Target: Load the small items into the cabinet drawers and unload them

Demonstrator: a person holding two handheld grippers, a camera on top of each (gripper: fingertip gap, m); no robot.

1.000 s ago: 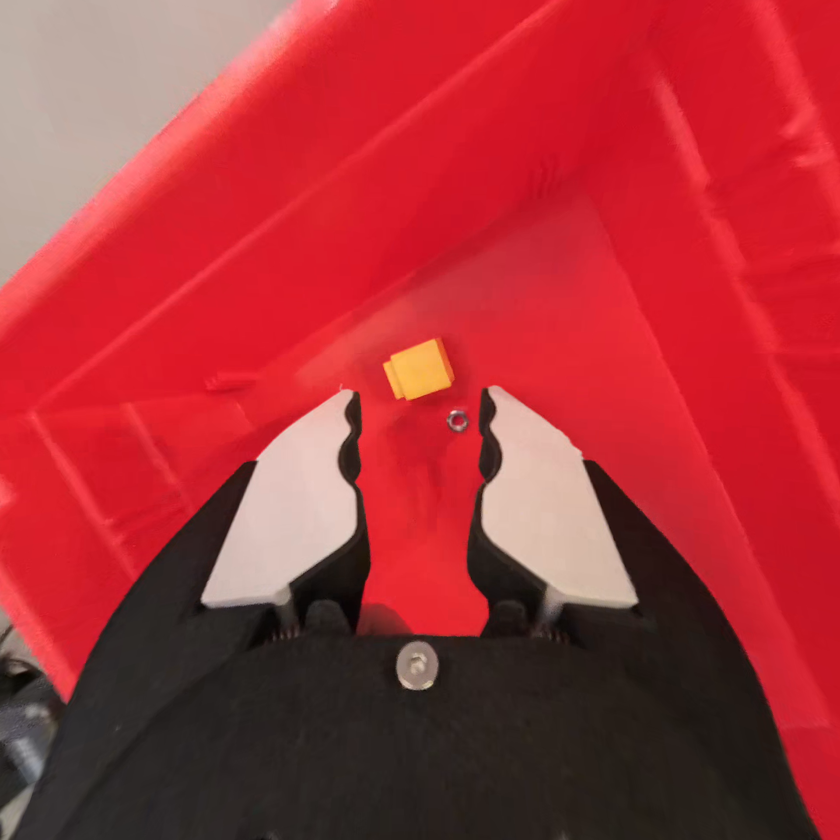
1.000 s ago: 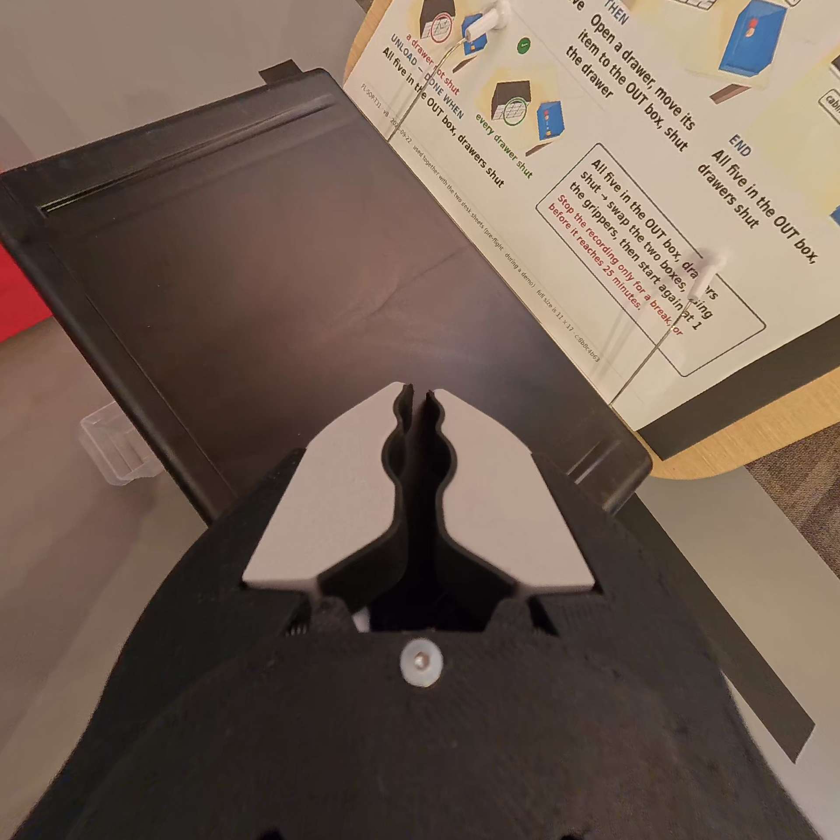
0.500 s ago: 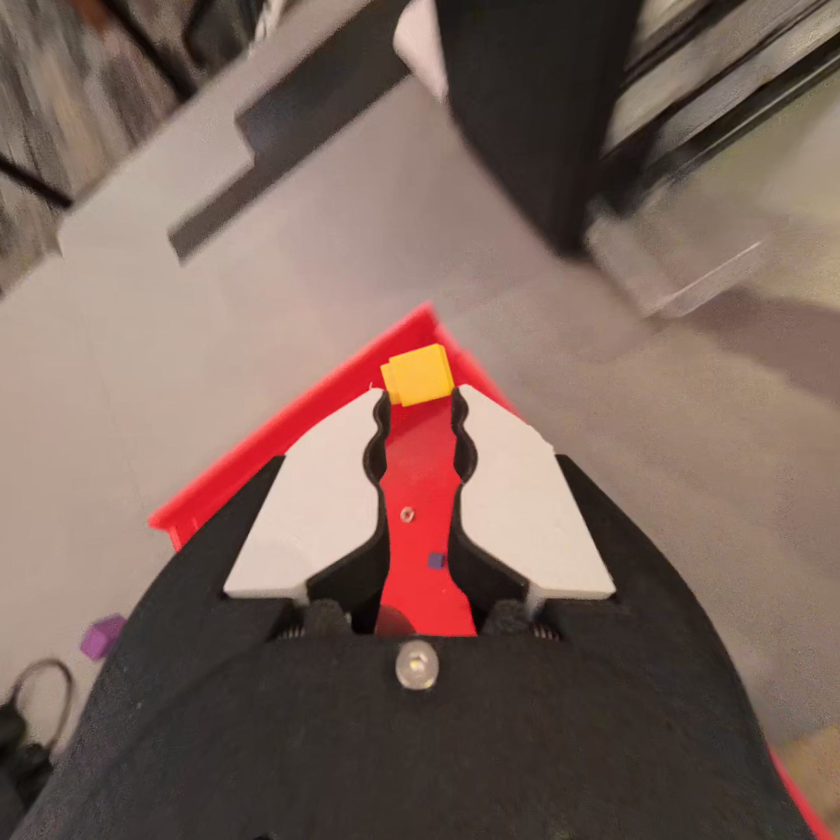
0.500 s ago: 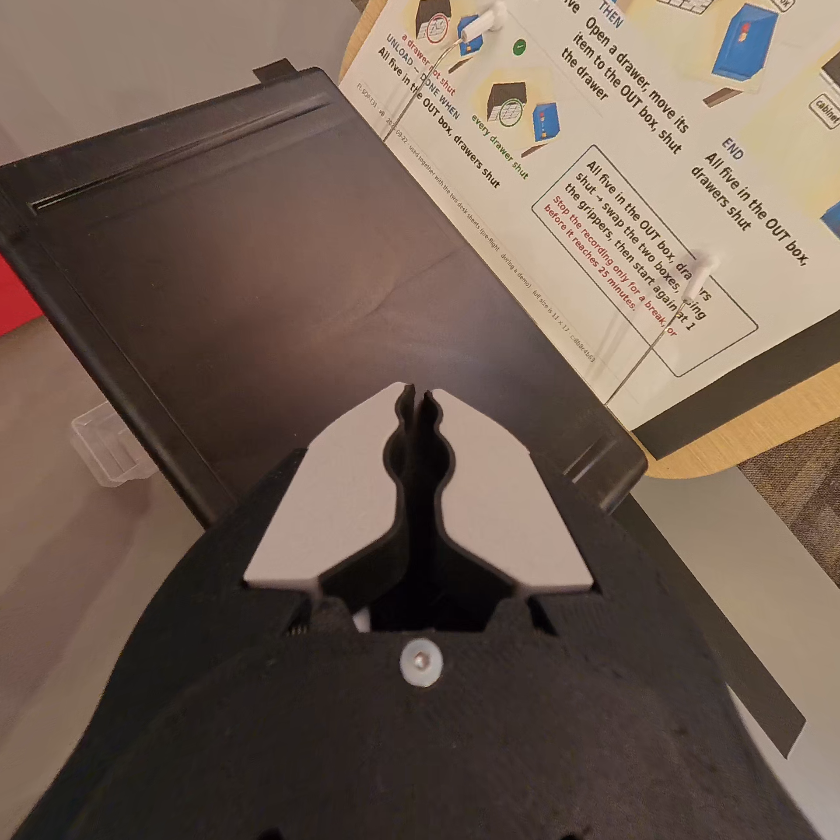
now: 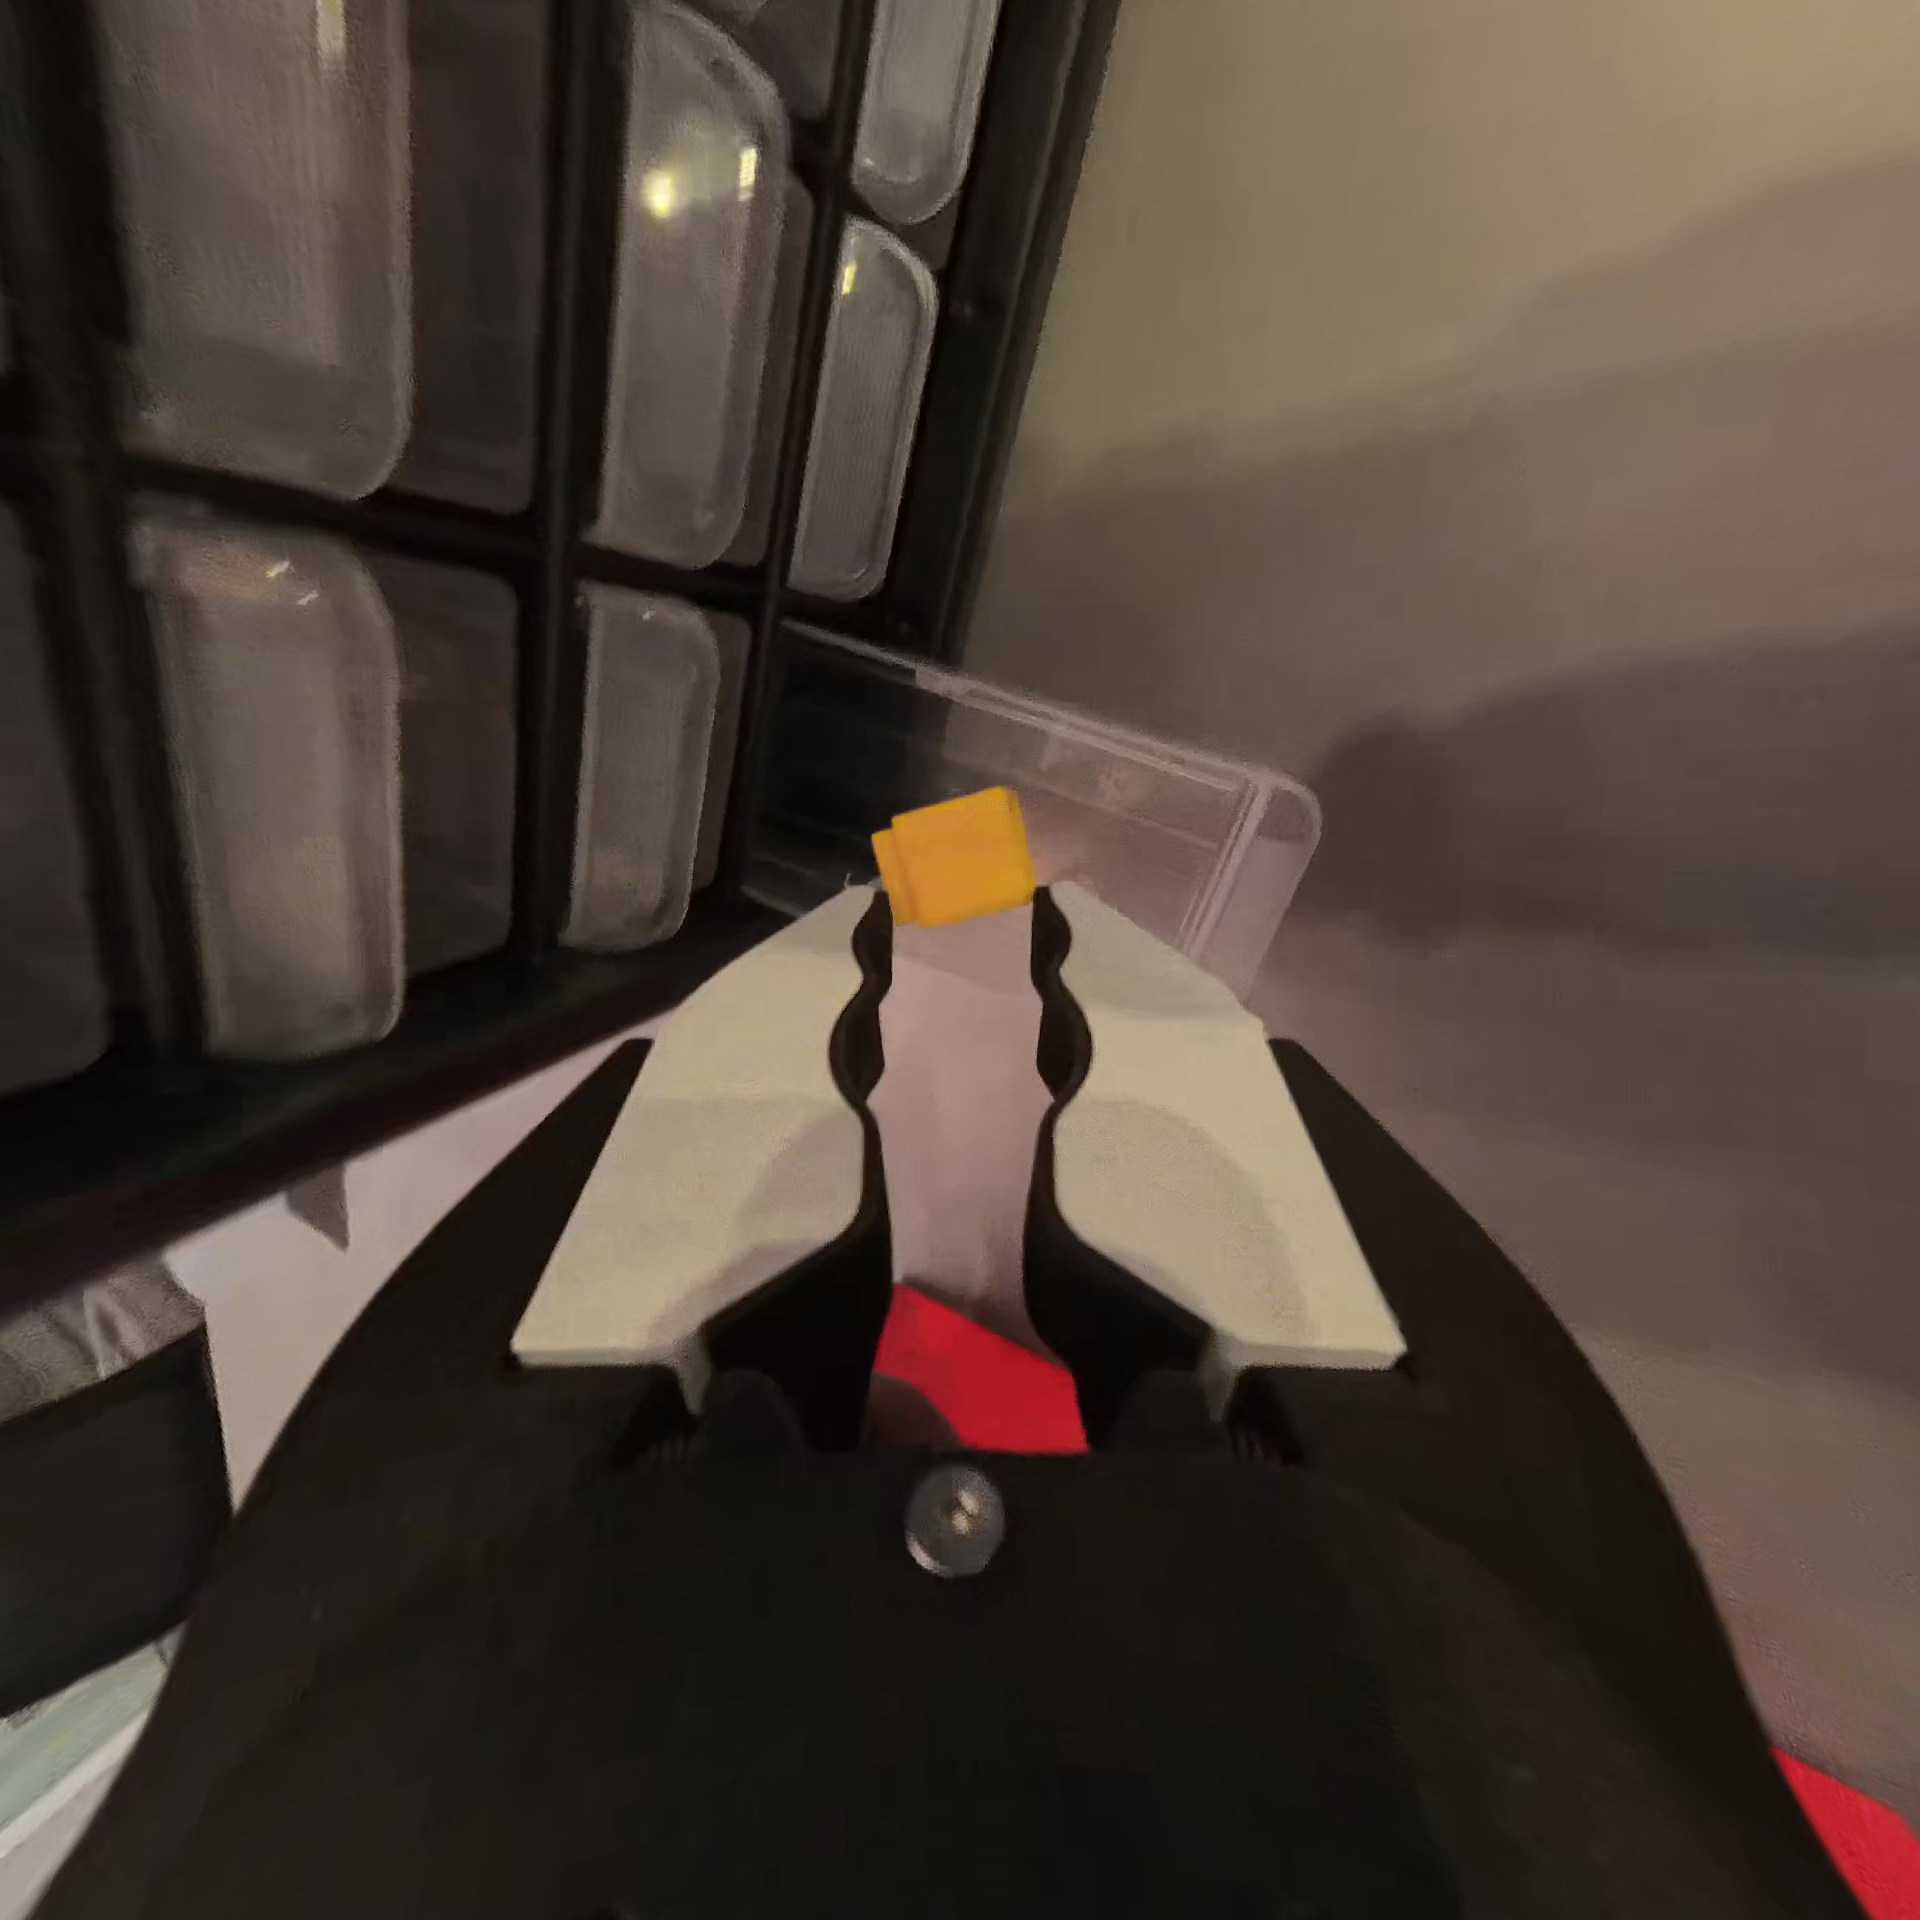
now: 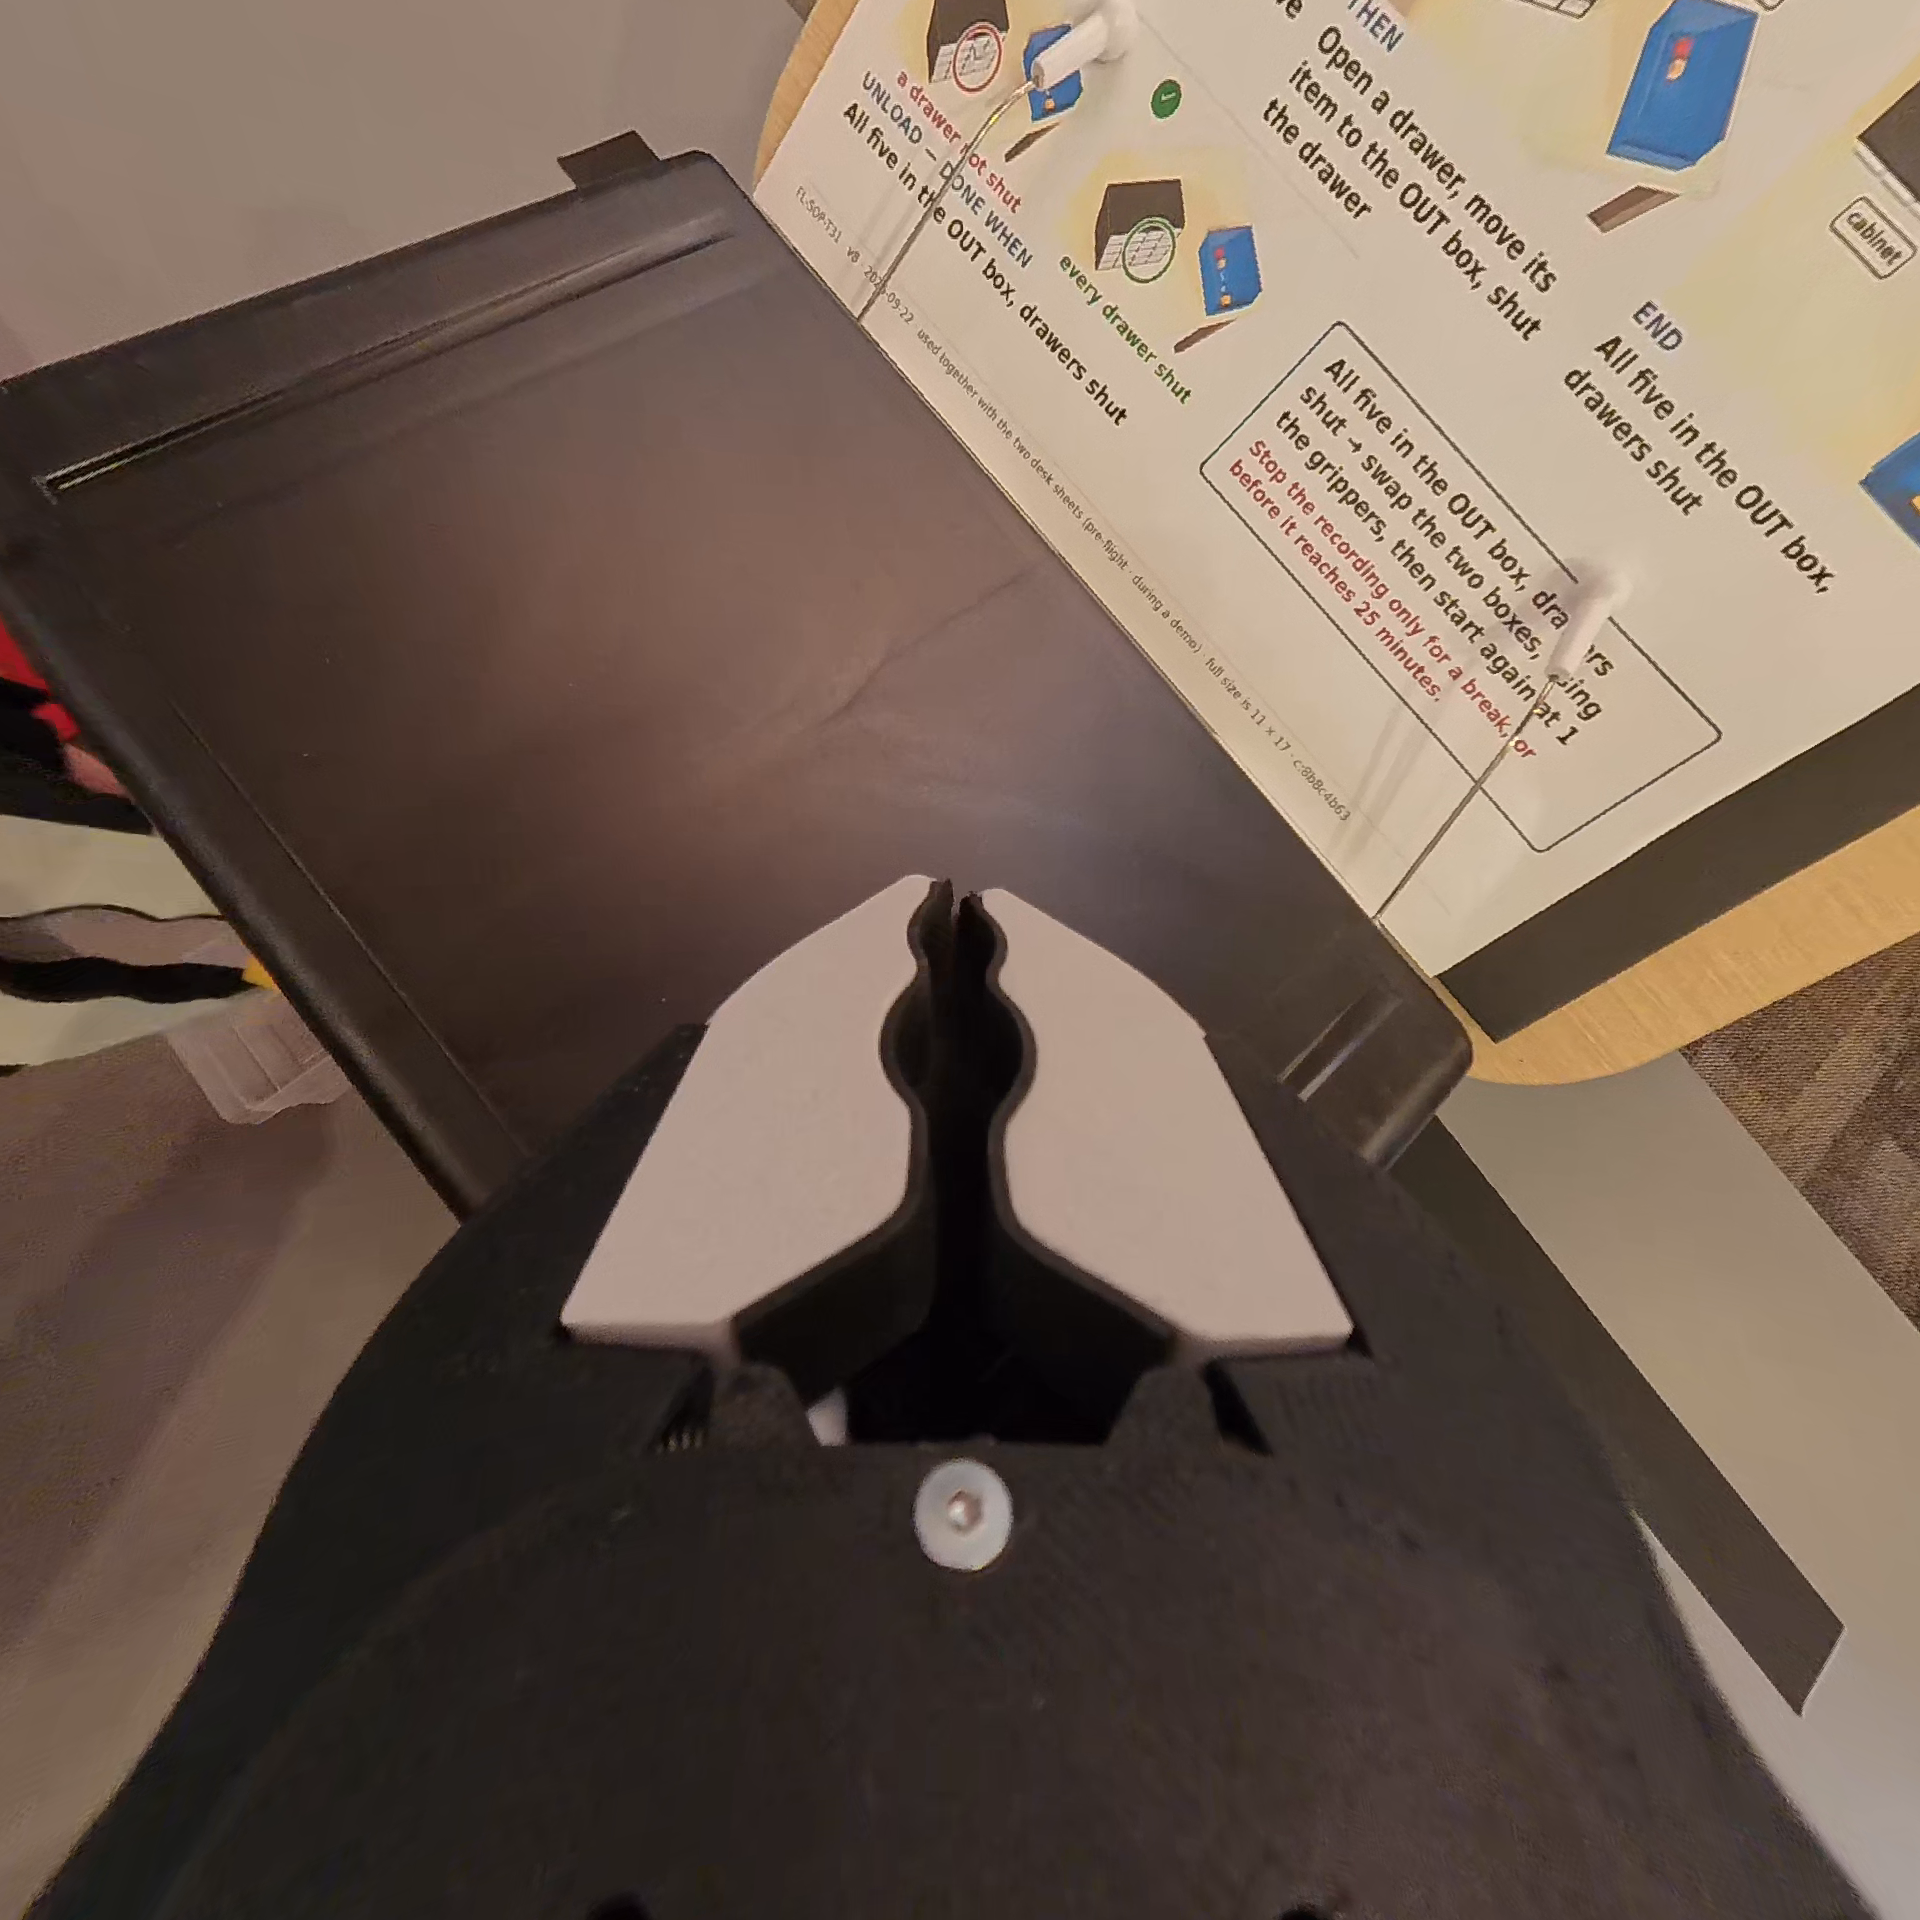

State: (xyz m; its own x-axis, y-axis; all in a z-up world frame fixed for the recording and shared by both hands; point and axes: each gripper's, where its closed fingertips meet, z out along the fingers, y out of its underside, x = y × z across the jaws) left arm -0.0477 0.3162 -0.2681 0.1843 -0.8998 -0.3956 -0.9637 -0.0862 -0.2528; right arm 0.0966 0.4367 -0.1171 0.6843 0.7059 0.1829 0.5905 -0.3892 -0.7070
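Observation:
My left gripper (image 5: 958, 906) is shut on a small yellow block (image 5: 958, 871), held at the fingertips. It hangs just in front of a clear drawer (image 5: 1143, 821) pulled out at the bottom right of the black cabinet (image 5: 644, 561); the other clear drawers look shut. My right gripper (image 6: 956, 899) is shut and empty, resting over the cabinet's black top (image 6: 623, 644). The open drawer also shows at the left in the right wrist view (image 6: 270, 1049).
A red box (image 5: 966, 1382) lies below my left gripper, seen between the fingers. A printed instruction sheet (image 6: 1403, 364) on a wooden board stands behind the cabinet. The grey table (image 5: 1558, 1039) stretches to the right of the drawer.
My left gripper closed on the yellow block in the red box, lifted it out and carried it up to the open drawer. The right gripper has stayed shut over the cabinet top.

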